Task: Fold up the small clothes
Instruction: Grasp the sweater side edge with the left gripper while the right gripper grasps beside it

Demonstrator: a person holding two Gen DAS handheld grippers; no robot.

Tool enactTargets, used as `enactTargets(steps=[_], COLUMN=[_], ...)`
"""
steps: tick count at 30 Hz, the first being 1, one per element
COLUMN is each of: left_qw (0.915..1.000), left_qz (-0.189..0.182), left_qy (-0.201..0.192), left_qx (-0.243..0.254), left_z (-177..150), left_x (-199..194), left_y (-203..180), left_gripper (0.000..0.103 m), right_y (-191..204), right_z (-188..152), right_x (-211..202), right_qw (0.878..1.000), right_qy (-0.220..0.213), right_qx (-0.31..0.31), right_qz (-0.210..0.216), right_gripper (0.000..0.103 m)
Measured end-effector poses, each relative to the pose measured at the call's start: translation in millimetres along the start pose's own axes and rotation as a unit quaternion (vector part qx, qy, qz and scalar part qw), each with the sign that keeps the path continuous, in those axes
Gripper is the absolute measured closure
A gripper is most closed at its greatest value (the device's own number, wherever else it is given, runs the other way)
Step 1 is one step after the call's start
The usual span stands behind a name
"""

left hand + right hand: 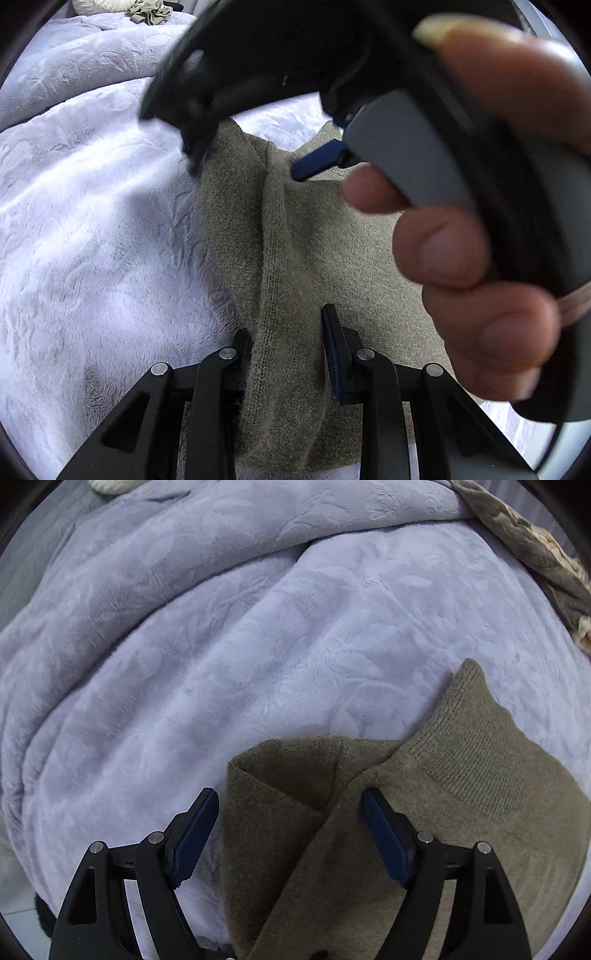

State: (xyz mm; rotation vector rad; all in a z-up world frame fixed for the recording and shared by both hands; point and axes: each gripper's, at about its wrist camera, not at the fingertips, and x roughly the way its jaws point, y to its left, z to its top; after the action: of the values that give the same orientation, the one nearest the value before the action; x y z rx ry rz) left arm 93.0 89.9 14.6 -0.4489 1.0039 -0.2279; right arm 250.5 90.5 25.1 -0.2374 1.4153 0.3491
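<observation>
An olive knit garment (351, 258) lies on a pale lilac fleece blanket (92, 221). A raised fold of it runs between the fingers of my left gripper (286, 325), which is shut on that fold. In the left wrist view my right gripper (245, 170) hangs open over the far part of the garment, held by a person's hand (480, 240). In the right wrist view the right gripper (290, 794) points down with its jaws wide apart. A folded-over corner of the olive garment (480, 794) lies below and between its blue pads (384, 842), apart from them.
The fleece blanket (221, 646) covers the whole surface in soft ridges. A crumpled grey-green cloth (147, 11) lies at the far edge. A brown and cream knit piece (535, 554) sits at the upper right in the right wrist view.
</observation>
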Motion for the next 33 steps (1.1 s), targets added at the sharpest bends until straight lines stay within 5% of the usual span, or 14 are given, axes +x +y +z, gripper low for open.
enactTargets(steps=[4, 5, 6, 9, 14, 19, 21, 22, 23, 24, 27, 30, 32, 33], left_qw=[1.0, 1.0, 0.9998, 0.9967, 0.9877, 0.9887, 0.9896, 0.9908, 0.9926, 0.992, 0.9908, 0.9961, 0.9978, 0.9981], left_qz=[0.002, 0.0, -0.008, -0.061, -0.115, -0.121, -0.127, -0.119, -0.106, -0.109, -0.121, -0.084, -0.066, -0.062], left_qy=[0.003, 0.008, 0.013, -0.006, -0.016, 0.003, 0.027, 0.033, 0.037, 0.045, 0.019, -0.003, -0.002, -0.002], left_qx=[0.003, -0.003, -0.012, -0.053, -0.105, -0.089, -0.063, -0.054, -0.047, -0.046, -0.058, -0.027, -0.011, -0.003], left_z=[0, 0, 0, -9, -28, -17, -12, -7, -7, -10, -20, -22, -23, -24], left_x=[-1, -2, -6, -29, -50, -32, -17, -9, -4, -1, -14, -26, -25, -25], left_y=[-1, 1, 6, 30, 64, 46, 32, 35, 31, 31, 32, 19, 8, 4], left_gripper=[0.073, 0.06, 0.052, 0.017, 0.014, 0.014, 0.015, 0.029, 0.062, 0.073, 0.078, 0.079, 0.079, 0.079], right_y=[10, 9, 8, -3, -28, -54, -62, -64, -67, -68, -70, -75, -78, -79], right_z=[-2, -3, -4, -6, -12, -25, -30, -32, -33, -34, -35, -35, -32, -31], right_x=[14, 15, 16, 10, -12, -32, -37, -39, -40, -42, -46, -50, -46, -44], right_qw=[0.995, 0.995, 0.995, 0.998, 1.0, 0.996, 0.995, 0.994, 0.993, 0.993, 0.992, 0.993, 0.993, 0.994], right_qy=[0.022, 0.019, 0.019, 0.024, 0.007, -0.027, -0.036, -0.039, -0.043, -0.046, -0.055, -0.058, -0.052, -0.049], right_qx=[-0.04, -0.042, -0.043, -0.025, 0.002, 0.03, 0.037, 0.04, 0.041, 0.04, 0.036, 0.034, 0.035, 0.038], right_qz=[-0.086, -0.084, -0.085, -0.05, 0.021, 0.077, 0.09, 0.095, 0.1, 0.102, 0.105, 0.1, 0.103, 0.095], right_gripper=[0.024, 0.033, 0.052, 0.076, 0.082, 0.083, 0.083, 0.083, 0.083, 0.083, 0.083, 0.078, 0.062, 0.042])
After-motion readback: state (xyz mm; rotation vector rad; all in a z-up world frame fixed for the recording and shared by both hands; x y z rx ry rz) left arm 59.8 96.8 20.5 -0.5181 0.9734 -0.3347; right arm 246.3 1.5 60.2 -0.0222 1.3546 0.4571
